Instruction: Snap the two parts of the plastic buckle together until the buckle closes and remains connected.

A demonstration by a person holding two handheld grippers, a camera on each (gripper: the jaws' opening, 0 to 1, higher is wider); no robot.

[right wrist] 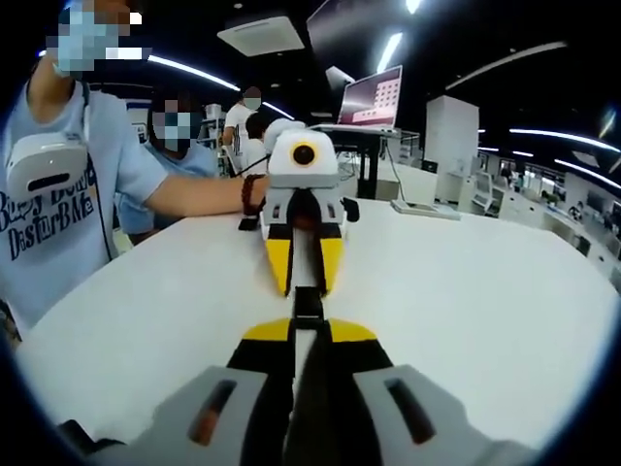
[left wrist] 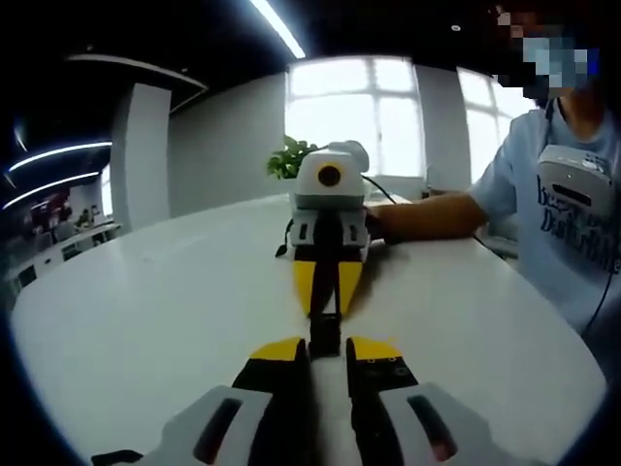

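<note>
Bright window [left wrist: 354,116] glare and ceiling strip lights [right wrist: 184,70] wash the table [left wrist: 146,320]; fisheye edges bend and soften.

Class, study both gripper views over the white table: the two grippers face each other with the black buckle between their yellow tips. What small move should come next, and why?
Probably a short, straight push of the left gripper and right gripper toward each other. The black plastic buckle lies in line between their yellow-tipped jaws, above the white round table. Whether it has clicked shut cannot be told, so press, then check.
</note>
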